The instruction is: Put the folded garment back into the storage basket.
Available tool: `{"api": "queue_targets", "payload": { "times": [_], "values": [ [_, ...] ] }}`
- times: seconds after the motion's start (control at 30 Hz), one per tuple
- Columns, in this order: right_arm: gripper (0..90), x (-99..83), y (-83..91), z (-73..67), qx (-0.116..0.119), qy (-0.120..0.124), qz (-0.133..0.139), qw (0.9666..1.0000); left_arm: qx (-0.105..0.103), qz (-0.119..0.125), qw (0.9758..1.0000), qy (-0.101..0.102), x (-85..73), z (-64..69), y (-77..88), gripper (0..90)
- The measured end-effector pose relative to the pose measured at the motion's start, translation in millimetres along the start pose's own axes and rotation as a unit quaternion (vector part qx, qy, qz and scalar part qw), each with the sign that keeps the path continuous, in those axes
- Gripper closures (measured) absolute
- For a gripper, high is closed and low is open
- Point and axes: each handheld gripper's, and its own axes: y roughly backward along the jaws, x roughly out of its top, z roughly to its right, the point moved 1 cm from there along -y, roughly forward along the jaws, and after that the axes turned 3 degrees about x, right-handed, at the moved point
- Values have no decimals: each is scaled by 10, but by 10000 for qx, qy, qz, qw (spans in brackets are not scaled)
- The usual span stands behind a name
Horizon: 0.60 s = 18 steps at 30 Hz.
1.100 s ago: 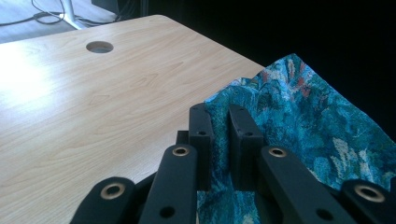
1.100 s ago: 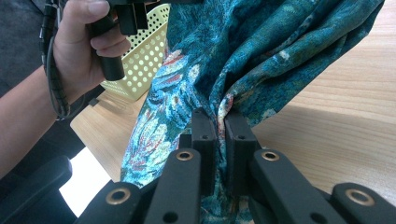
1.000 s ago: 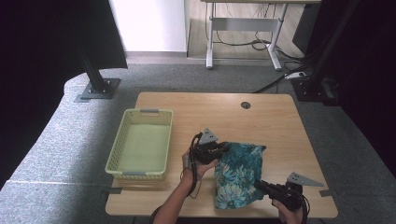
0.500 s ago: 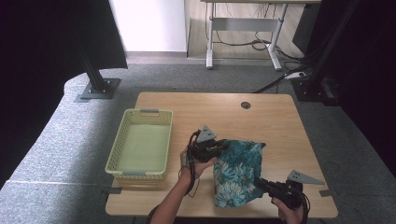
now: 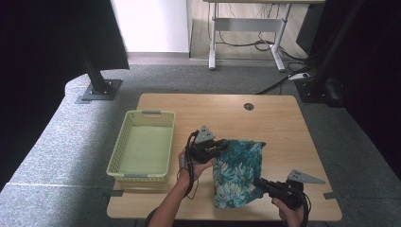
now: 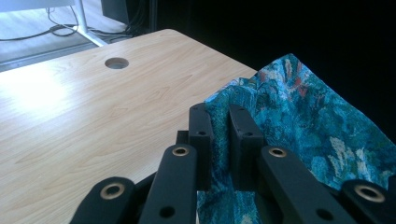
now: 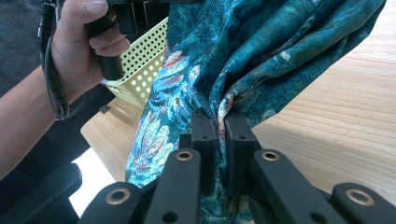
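Little is changing since the earlier frame: both grippers are staying about where they were, cloth still between them. Item: teal floral-patterned fabric cloth point(image 5: 239, 172), hanging lifted over the light wooden desk point(image 5: 279, 123); left gripper point(image 5: 213, 150) fingers point(image 6: 201, 135) pinching its upper edge, right gripper point(image 5: 265, 185) fingers point(image 7: 204, 135) pinching a lower fold. Status: lifted and spread; placing into the empty pale yellow-green perforated plastic basket point(image 5: 118, 156) appears to be remaining.

Cloth point(image 7: 261, 51) btm edge cut off
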Motion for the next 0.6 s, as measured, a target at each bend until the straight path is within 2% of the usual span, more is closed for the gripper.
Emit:
{"api": "queue_targets", "payload": {
  "times": [0.6],
  "values": [
    [838, 128, -133, -167, 130, 152, 1, 9998, 241, 64, 9997, -68, 87, -97, 273, 813]
  ]
}}
